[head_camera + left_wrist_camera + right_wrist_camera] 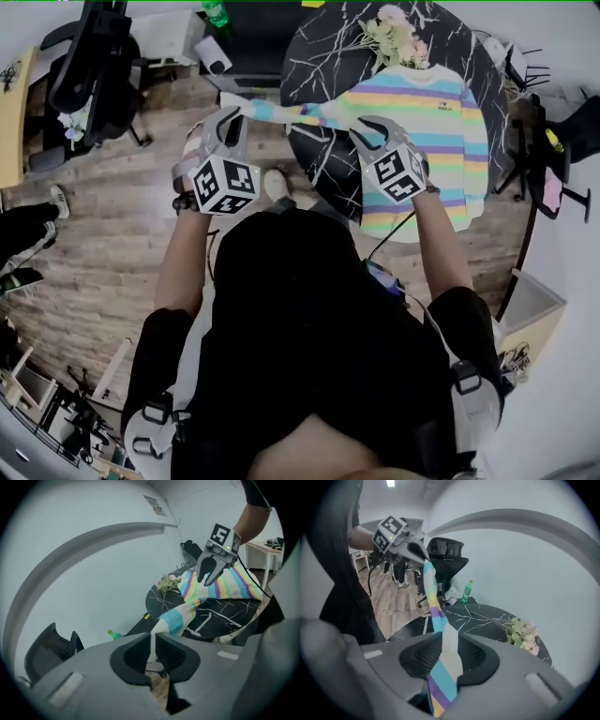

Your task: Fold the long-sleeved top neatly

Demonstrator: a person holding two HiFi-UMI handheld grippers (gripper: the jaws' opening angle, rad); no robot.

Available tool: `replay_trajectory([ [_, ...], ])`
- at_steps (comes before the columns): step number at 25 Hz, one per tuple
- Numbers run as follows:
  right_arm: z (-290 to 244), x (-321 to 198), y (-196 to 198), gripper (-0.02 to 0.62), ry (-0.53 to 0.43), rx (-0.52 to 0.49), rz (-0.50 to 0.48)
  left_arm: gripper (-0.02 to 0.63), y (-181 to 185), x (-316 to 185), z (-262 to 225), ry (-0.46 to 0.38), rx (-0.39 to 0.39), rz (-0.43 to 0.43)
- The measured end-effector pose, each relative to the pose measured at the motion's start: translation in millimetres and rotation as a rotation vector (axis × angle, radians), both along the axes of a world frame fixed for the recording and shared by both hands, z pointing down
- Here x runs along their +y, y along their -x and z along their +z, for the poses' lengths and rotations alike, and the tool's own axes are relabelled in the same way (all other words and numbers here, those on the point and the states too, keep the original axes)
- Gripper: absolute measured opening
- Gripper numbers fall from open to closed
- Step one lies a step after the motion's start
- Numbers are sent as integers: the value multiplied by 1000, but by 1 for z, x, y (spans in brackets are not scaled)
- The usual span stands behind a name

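The pastel rainbow-striped long-sleeved knit top (433, 141) lies flat on the round black marbled table (323, 52), right of the 2 grippers. The left gripper (231, 114) clamps the white cuff (153, 641) in mid-air. The sleeve (292, 113) stretches rightward between the parted, slack jaws of the right gripper (367, 131) to the shoulder. The left gripper is farthest out, so folding likely means carrying the cuff rightward.

One top (427, 131), one table (328, 56), one bouquet (398, 33), one bottle (216, 13) (green), two grippers (234, 114) (367, 131).
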State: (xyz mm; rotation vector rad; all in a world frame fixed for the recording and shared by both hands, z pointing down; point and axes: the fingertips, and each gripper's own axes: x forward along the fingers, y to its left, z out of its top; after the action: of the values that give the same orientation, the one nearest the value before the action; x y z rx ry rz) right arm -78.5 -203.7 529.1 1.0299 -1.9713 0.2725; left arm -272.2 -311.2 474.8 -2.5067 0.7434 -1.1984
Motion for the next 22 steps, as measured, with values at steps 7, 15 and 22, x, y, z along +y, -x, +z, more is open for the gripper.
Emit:
replay_trajectory([
  [7,8,-59,-46,101,23,97,49,38,17,21,16,52,6,-16],
  [15,59,-71,35,100,189,110,-301,38,32,56,34,150,-8,-51],
  [22,90,-45,59,100,222,180,-439,48,52,98,86,269,-55,-90],
])
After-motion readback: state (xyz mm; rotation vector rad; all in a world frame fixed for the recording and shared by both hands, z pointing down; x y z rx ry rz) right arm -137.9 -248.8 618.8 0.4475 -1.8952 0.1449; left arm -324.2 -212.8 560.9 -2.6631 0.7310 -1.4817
